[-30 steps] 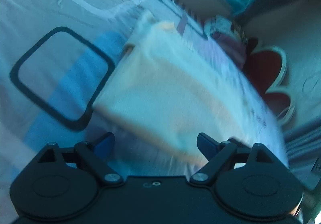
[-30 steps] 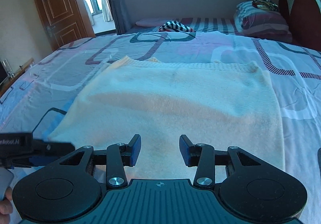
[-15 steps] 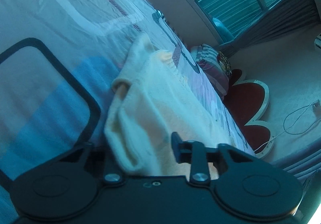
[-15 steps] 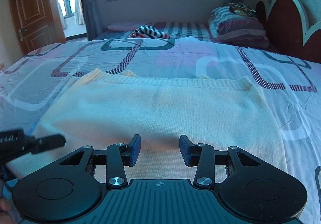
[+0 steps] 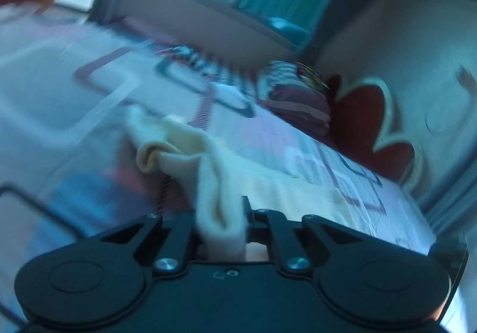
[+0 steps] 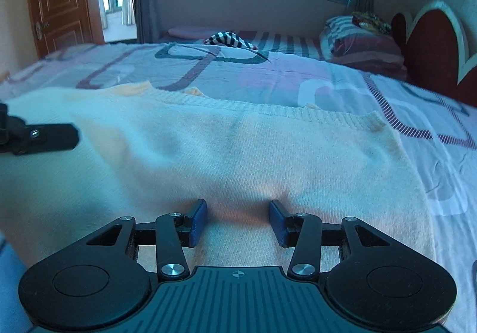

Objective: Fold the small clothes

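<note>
A cream knitted sweater [image 6: 238, 148] lies spread flat on the patterned bed sheet [image 6: 298, 76]. My left gripper [image 5: 220, 213] is shut on a bunched fold of the sweater's [image 5: 179, 151] left edge, which it holds lifted off the sheet; this view is blurred. In the right wrist view one black finger [image 6: 53, 137] of the left gripper reaches in over the sweater's left side. My right gripper [image 6: 237, 213] rests low on the near middle of the sweater. Its jaws are opening, its blue pads stand apart, and flat fabric lies between them, ungripped.
A black-and-white striped garment [image 6: 228, 39] lies at the bed's far side. Striped pillows [image 6: 360, 40] stack against the red headboard [image 6: 429, 43] at the right. A brown door [image 6: 59, 5] stands far left, under-window wall behind the bed.
The left gripper closed on the sweater's left edge, then lifted and rolled with it. The right gripper came lower and closer over the sweater, and its pads stand slightly wider.
</note>
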Motion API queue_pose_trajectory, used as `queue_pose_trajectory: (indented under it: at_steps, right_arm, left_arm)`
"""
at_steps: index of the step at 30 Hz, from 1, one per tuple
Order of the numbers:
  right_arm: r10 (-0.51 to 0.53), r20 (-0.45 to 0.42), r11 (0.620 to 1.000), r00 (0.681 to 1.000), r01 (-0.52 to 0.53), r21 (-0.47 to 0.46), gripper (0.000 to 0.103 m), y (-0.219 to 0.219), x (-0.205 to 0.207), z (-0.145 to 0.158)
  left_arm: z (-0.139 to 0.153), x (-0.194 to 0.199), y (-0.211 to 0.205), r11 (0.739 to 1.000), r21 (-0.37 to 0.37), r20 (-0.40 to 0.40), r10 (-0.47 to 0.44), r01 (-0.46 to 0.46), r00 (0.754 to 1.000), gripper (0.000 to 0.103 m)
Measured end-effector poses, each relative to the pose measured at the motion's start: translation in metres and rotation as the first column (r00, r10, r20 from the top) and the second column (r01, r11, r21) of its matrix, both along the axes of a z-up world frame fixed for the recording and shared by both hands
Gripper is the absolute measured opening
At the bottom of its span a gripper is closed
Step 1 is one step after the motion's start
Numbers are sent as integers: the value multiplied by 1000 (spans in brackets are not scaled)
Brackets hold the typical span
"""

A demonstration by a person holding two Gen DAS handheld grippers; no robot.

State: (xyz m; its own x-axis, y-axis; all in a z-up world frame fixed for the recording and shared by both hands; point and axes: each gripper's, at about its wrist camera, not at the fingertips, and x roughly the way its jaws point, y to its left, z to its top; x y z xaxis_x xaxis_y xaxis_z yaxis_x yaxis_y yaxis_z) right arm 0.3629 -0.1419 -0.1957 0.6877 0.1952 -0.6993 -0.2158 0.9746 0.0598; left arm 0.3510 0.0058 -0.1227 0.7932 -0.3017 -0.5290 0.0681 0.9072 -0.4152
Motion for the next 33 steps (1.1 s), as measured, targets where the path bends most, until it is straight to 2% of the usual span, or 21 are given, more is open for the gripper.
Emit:
queue_pose_trajectory:
  at_steps: [3, 6, 10, 13, 16, 18, 19, 20, 21, 23, 26, 29, 33]
  right_arm:
    - [-40, 12, 996, 999, 39, 85, 47, -30, -8, 15]
    - [-89, 23, 989, 996, 85, 119, 47, -67, -18, 28]
    - [-167, 9, 977, 986, 164, 138, 47, -119, -32, 35]
    - [-210, -4, 969, 978, 209, 129, 47, -151, -43, 35]
    - [-244, -17, 958, 970, 244, 147, 47, -173, -49, 34]
    - [-253, -22, 947, 967, 252, 199, 47, -182, -51, 37]
    - [-245, -23, 941, 969, 243, 235, 47, -184, -51, 40]
    - [-228, -29, 937, 973, 228, 265, 47, -183, -48, 42]
    - [-204, -38, 935, 978, 206, 288, 47, -181, -44, 43]
    - [-160, -43, 931, 986, 165, 325, 47, -173, -36, 46]
    - [-120, -67, 922, 990, 136, 362, 48, -158, -22, 45]
    - [-105, -94, 920, 990, 133, 369, 50, -148, -2, 38]
    - [-103, -145, 897, 984, 155, 414, 50, -147, 17, 25]
  left_arm:
    - [17, 6, -48, 988, 91, 37, -125, 122, 991, 7]
    - [18, 12, -96, 962, 144, 18, -238, 234, 971, 7]
    - [-3, 9, -141, 923, 177, -46, -339, 342, 940, 7]
    - [-25, -1, -160, 889, 198, -104, -400, 413, 911, 7]
    - [-38, -15, -166, 868, 254, -126, -408, 426, 904, 11]
    - [-41, -18, -164, 854, 267, -146, -422, 447, 895, 25]
    - [-40, -24, -163, 844, 285, -147, -430, 455, 891, 28]
    - [-39, -30, -161, 836, 299, -150, -435, 460, 888, 38]
    - [-36, -36, -159, 832, 304, -156, -438, 465, 885, 57]
    - [-28, -47, -145, 848, 304, -132, -414, 434, 901, 75]
    - [-12, -54, -117, 888, 291, -85, -347, 356, 934, 75]
    - [-2, -48, -83, 936, 254, -66, -234, 243, 970, 75]
    - [-1, -26, -50, 966, 225, -81, -110, 126, 991, 75]
